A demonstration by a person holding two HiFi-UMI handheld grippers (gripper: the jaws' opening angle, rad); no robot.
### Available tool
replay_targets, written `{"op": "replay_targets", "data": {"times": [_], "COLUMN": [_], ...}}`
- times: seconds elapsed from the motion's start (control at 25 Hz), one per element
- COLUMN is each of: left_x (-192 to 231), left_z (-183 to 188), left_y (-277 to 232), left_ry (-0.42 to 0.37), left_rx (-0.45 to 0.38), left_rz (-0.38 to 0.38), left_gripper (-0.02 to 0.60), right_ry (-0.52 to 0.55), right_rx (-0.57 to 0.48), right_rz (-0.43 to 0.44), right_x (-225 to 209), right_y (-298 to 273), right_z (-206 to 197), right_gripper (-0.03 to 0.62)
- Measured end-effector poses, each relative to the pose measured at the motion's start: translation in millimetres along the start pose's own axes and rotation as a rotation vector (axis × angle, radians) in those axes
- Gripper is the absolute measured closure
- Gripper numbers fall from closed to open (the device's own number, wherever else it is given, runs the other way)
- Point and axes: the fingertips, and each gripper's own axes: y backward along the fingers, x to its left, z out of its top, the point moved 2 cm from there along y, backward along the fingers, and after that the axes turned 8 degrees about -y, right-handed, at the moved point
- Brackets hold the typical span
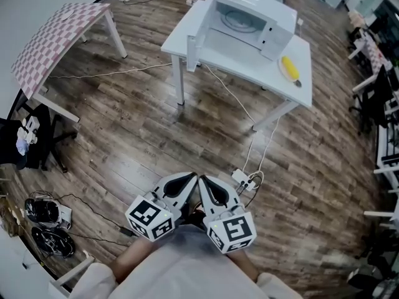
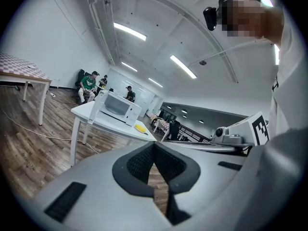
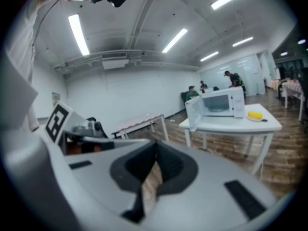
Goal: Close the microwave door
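Left tongs (image 1: 186, 180) and right tongs (image 1: 208, 184) were pinched together, empty, far from the microwave (image 1: 252, 18); shoving its open door (image 1: 192, 50) hard might skid it across the table (image 1: 249, 67).

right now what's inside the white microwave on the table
Through its open door, the boxy white microwave shows a round turntable plate on the cavity floor, seemingly with nothing on it. The cavity's back corners are covered by the housing, so unseen.
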Motion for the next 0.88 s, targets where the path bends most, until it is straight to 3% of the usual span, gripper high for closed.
{"op": "replay_targets", "data": {"times": [0.88], "left_x": [93], "left_z": [53], "left_y": [-34], "left_ry": [-0.008], "left_rx": [-0.021], "left_rz": [-0.021], "left_gripper": [0.568], "right_ry": [0.01], "right_rx": [-0.008], "right_rz": [-0.022], "right_x": [-14], "right_y": [-97], "right_z": [50], "right_gripper": [0.571]}}
